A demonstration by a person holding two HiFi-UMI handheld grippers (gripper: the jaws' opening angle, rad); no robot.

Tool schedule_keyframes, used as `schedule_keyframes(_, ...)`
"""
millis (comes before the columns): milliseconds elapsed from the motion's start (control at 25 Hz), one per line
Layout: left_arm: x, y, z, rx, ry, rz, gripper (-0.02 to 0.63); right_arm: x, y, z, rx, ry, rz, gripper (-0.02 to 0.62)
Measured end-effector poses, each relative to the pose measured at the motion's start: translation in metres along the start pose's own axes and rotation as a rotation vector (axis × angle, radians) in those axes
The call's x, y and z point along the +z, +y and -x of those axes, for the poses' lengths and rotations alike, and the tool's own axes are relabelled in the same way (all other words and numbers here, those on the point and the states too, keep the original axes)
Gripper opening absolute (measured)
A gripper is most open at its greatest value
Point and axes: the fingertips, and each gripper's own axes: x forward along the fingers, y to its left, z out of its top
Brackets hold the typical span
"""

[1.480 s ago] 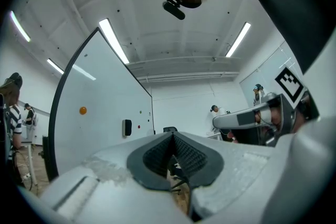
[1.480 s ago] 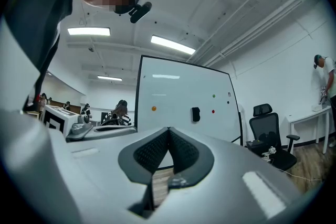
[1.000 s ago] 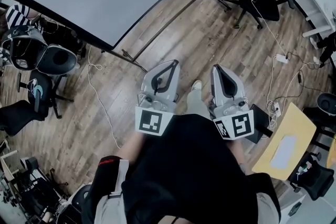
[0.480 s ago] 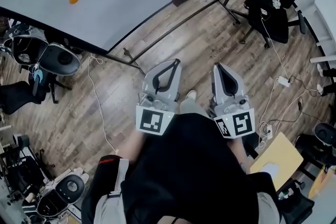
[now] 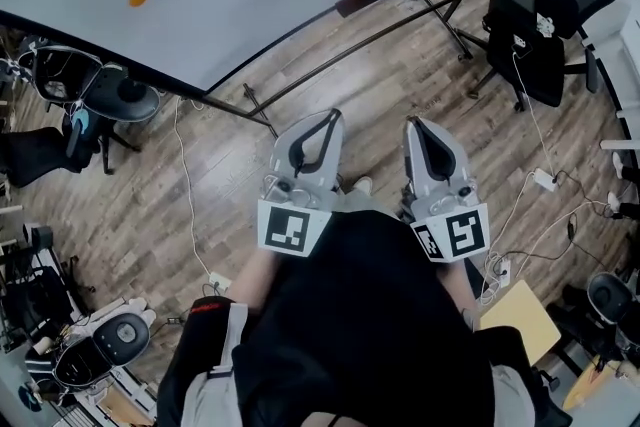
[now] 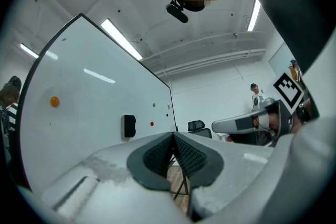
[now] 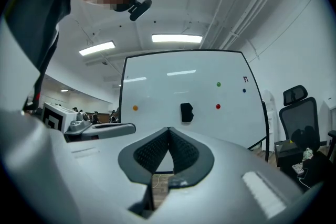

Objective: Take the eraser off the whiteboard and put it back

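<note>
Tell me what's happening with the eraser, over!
Left gripper shut, empty. Right gripper shut, empty. Eraser on the whiteboard, untouched, well ahead. Nothing seen blocking the way.

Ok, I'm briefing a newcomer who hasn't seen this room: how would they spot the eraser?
Look at the large black-framed whiteboard. Near its middle, between an orange dot on the left and a red dot on the right, sits the eraser. It is the only black block; its neighbours are small round coloured dots.
</note>
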Motion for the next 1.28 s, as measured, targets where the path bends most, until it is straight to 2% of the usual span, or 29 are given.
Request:
schedule_keyframes(440, -0.017, 0.056, -0.039, 0.095, -0.003, 0.010, 0.002, -0.008, -0.030, -0.055, 0.020, 0.032, 0.015, 0.002)
schedule_keyframes(680, -0.012, 0.081, -0.080, 0.087, -0.029, -0.029, 0.002, -0.002, -0.054, -0.092, 0.013, 0.033, 0.014, 0.002)
schedule_keyframes(1120, -0.023, 0.128, -0.135, 0.091, -0.029, -0.031, 0.002, -0.004, -0.089, -0.168, 0.005, 0.054, -0.033, -0.009)
schedule_keyframes(1280, -0.023, 0.144, -0.145, 0.079, -0.036, -0.031, 0.003, -0.004, -0.088, -0.195, -0.008, 0.070, 0.013, -0.012)
